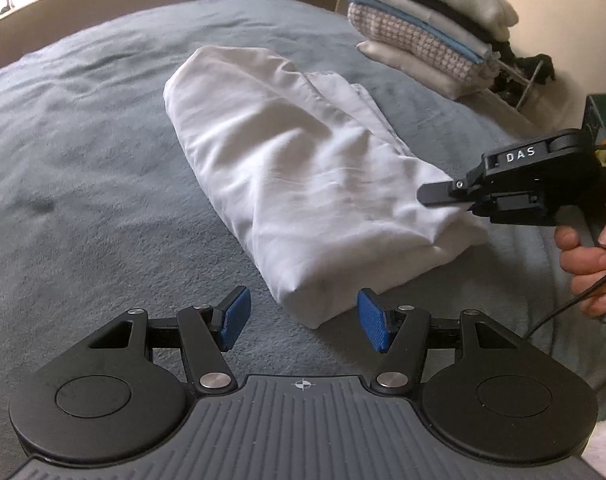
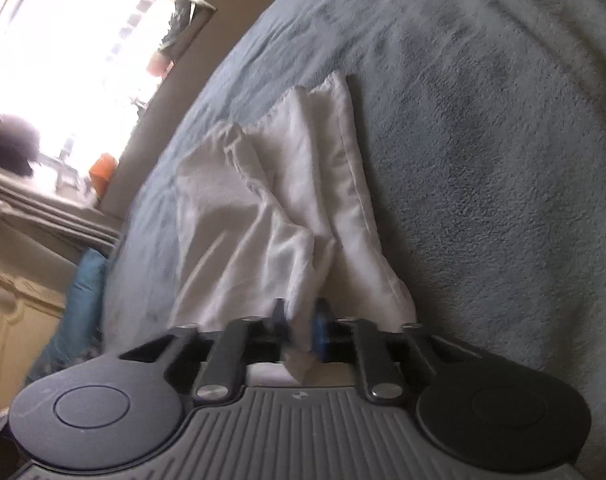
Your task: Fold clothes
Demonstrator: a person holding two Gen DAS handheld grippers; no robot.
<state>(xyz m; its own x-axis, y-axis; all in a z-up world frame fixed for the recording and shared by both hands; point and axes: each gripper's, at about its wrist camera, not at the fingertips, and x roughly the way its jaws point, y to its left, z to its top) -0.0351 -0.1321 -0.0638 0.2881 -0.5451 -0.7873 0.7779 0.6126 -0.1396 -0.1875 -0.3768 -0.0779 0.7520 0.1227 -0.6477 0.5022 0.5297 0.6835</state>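
- White cotton-like cloth [image 1: 287,168], already folded into a long bundle, lies in the middle of the grey-blue blanket [image 1: 83,160] on the bed.
- At the far right edge of the bed a pile of folded clothes [image 1: 419,28] stands well apart from the bundle.
- The right gripper [image 2: 301,330] has its jaws nearly together and pinches a corner of the white cloth; in the right wrist view the fabric comes out between the blue pads and hangs down behind them.
- In the left wrist view a person's hand [image 1: 591,256] holds this gripper by its handle at the right end of the bundle.
- The left gripper [image 1: 301,318] stands about half open and holds nothing; the near corner of the bundle lies just in front of it, between the two blue pads [image 1: 235,318] but not touching them.
- I judge the step in hand is to take this near corner, so that both ends can be lifted together for the next fold.
- To do it well, the left gripper should go lower and catch all the layers at the corner, not only the top one.
- The right grip is small, so a strong pull may let the cloth slip out.
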